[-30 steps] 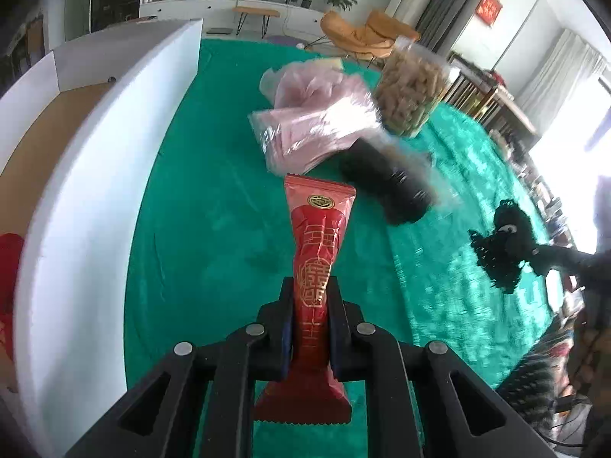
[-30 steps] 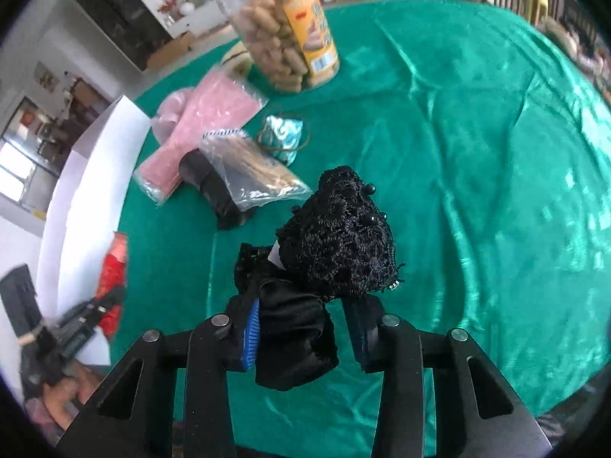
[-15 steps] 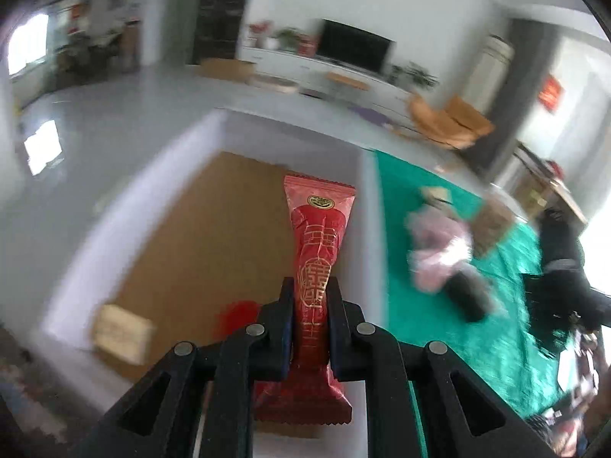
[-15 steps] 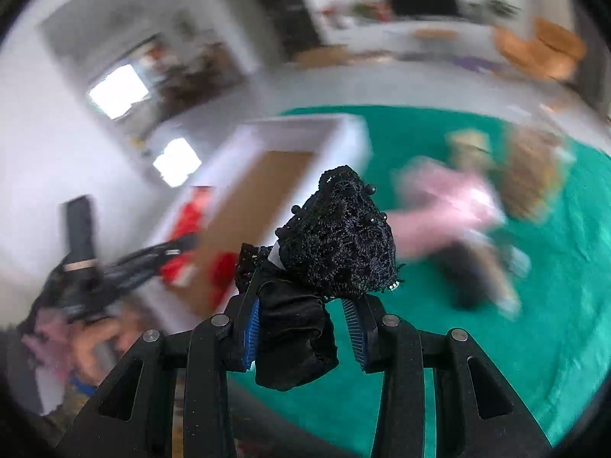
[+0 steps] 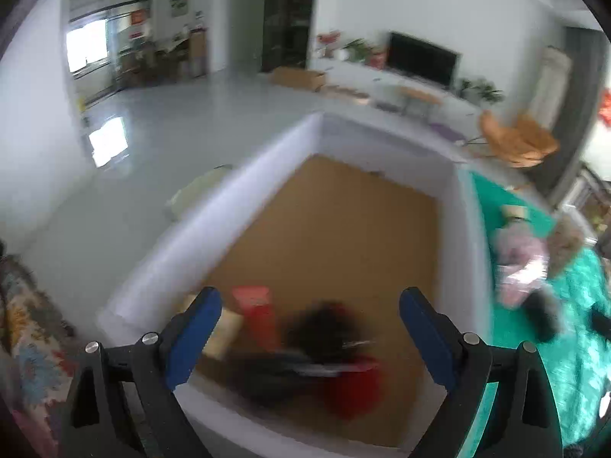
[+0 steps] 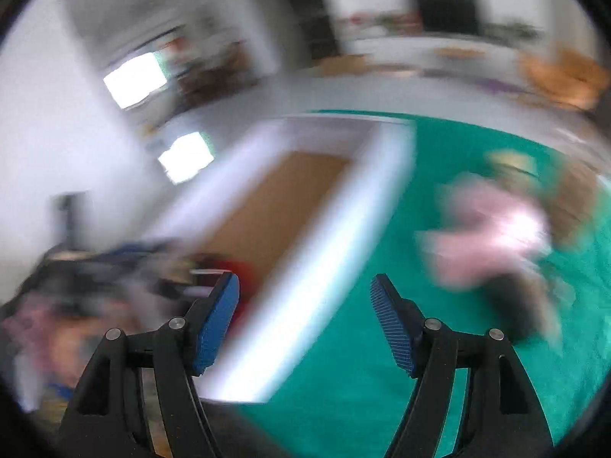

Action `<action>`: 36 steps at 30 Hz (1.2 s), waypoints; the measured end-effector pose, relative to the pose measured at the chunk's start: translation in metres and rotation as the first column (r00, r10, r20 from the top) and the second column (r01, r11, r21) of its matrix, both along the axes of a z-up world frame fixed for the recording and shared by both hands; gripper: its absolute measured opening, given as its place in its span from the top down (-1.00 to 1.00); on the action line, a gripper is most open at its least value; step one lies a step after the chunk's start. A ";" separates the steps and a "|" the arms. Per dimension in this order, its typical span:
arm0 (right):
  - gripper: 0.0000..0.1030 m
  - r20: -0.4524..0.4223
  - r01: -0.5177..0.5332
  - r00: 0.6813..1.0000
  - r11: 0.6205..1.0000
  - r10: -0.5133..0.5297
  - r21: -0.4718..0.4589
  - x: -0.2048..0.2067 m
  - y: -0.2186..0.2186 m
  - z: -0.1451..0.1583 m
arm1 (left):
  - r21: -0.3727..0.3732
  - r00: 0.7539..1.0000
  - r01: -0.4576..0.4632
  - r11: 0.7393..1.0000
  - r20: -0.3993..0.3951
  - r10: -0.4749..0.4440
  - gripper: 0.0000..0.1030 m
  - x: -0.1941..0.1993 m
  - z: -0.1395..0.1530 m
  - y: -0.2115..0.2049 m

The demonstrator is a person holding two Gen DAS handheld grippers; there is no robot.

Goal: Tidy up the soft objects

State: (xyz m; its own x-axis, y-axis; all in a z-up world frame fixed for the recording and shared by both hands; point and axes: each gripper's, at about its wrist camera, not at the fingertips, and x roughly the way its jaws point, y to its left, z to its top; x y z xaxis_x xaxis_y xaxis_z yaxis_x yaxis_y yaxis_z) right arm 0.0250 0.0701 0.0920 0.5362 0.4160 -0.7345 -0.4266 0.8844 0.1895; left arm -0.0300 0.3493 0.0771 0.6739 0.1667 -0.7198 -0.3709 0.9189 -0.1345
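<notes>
My left gripper (image 5: 309,328) hangs over the white box (image 5: 382,133) with the brown floor. Its jaws are opening wide and nothing is between them. Below it in the box lie the red packet (image 5: 254,303) and, blurred, the black lace piece (image 5: 324,328). My right gripper (image 6: 305,316) is over the box's near wall (image 6: 317,267). Its jaws are opening too, with nothing between the blue pads (image 6: 217,324). Motion blur hides detail in both views.
In the box there is also a tan item (image 5: 225,332) and a red blob (image 5: 351,393). On the green cloth (image 6: 458,381) to the right lie pink bags (image 6: 488,229), a dark packet (image 5: 542,313) and a biscuit jar (image 5: 569,248).
Both grippers swung from the green cloth to the white box. The left let go of the red packet and the right let go of the black lace piece; both jaws now stand apart.
</notes>
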 end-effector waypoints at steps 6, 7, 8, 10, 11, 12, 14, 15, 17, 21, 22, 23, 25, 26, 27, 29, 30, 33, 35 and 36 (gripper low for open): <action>-0.45 -0.024 0.476 0.867 0.843 -0.497 -0.250 0.014 -0.170 -0.116 | -0.114 0.910 0.411 0.905 -0.004 -0.414 -0.87 0.035 -0.022 -0.154; -0.45 -0.043 0.504 0.846 0.823 -0.532 -0.260 0.021 -0.186 -0.126 | -0.124 0.887 0.455 0.882 -0.027 -0.461 -0.87 0.045 -0.033 -0.177; -0.45 -0.043 0.518 0.837 0.814 -0.546 -0.263 0.028 -0.194 -0.133 | -0.131 0.860 0.497 0.858 -0.061 -0.507 -0.87 0.059 -0.055 -0.211; -0.45 -0.011 0.526 0.835 0.805 -0.549 -0.274 0.044 -0.202 -0.139 | -0.130 0.845 0.513 0.849 -0.102 -0.526 -0.87 0.085 -0.094 -0.248; -0.45 0.001 0.528 0.836 0.803 -0.549 -0.276 0.050 -0.204 -0.142 | -0.124 0.842 0.511 0.850 -0.125 -0.525 -0.86 0.100 -0.110 -0.262; -0.46 0.015 0.532 0.836 0.805 -0.548 -0.263 0.062 -0.204 -0.144 | -0.122 0.842 0.508 0.853 -0.137 -0.521 -0.85 0.111 -0.120 -0.272; -0.52 0.014 0.553 0.823 0.795 -0.568 -0.252 0.078 -0.213 -0.140 | -0.093 0.855 0.491 0.866 -0.140 -0.499 -0.85 0.136 -0.140 -0.288; -0.63 0.009 0.568 0.812 0.787 -0.583 -0.242 0.089 -0.214 -0.138 | -0.073 0.865 0.476 0.876 -0.140 -0.482 -0.85 0.145 -0.144 -0.291; -0.76 0.006 0.583 0.801 0.777 -0.599 -0.236 0.097 -0.220 -0.135 | -0.029 0.882 0.451 0.892 -0.142 -0.450 -0.85 0.166 -0.148 -0.295; -0.80 0.025 0.585 0.803 0.781 -0.595 -0.219 0.093 -0.221 -0.136 | 0.064 0.886 0.449 0.891 -0.160 -0.435 -0.94 0.187 -0.152 -0.303; -0.80 0.025 0.585 0.803 0.781 -0.595 -0.219 0.092 -0.223 -0.136 | 0.065 0.884 0.452 0.890 -0.165 -0.437 -0.97 0.188 -0.153 -0.304; -0.80 0.024 0.585 0.803 0.781 -0.595 -0.218 0.092 -0.223 -0.136 | 0.060 0.884 0.451 0.891 -0.169 -0.436 -1.00 0.188 -0.153 -0.304; -0.80 0.024 0.585 0.803 0.781 -0.595 -0.219 0.092 -0.223 -0.135 | 0.057 0.884 0.451 0.891 -0.167 -0.436 -1.00 0.190 -0.155 -0.304; -0.80 0.024 0.585 0.803 0.781 -0.595 -0.219 0.092 -0.223 -0.135 | 0.059 0.884 0.451 0.891 -0.168 -0.436 -1.00 0.189 -0.155 -0.302; -0.80 0.024 0.585 0.803 0.781 -0.595 -0.219 0.092 -0.223 -0.135 | 0.060 0.884 0.451 0.891 -0.168 -0.436 -1.00 0.189 -0.155 -0.302; -0.80 0.024 0.585 0.803 0.781 -0.595 -0.219 0.092 -0.223 -0.135 | 0.060 0.884 0.451 0.891 -0.168 -0.436 -1.00 0.188 -0.155 -0.302; -0.80 0.024 0.585 0.803 0.781 -0.595 -0.219 0.092 -0.223 -0.135 | 0.060 0.884 0.451 0.891 -0.168 -0.436 -1.00 0.188 -0.155 -0.302; -0.80 0.024 0.586 0.803 0.781 -0.595 -0.219 0.092 -0.223 -0.135 | 0.061 0.884 0.451 0.891 -0.168 -0.436 -1.00 0.188 -0.155 -0.302; -0.80 0.024 0.586 0.803 0.781 -0.595 -0.219 0.092 -0.223 -0.136 | 0.061 0.884 0.451 0.891 -0.169 -0.436 -1.00 0.188 -0.155 -0.302; -0.80 0.024 0.586 0.803 0.781 -0.595 -0.218 0.092 -0.223 -0.136 | 0.061 0.884 0.450 0.891 -0.168 -0.436 -1.00 0.188 -0.155 -0.302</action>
State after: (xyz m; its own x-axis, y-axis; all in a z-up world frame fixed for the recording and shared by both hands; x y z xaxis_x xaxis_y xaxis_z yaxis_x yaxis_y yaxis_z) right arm 0.1174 -0.1528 -0.0435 0.5926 -0.1338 -0.7943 0.1963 0.9804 -0.0187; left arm 0.1584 0.0474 -0.0776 0.5821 -0.0521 -0.8115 0.0694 0.9975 -0.0143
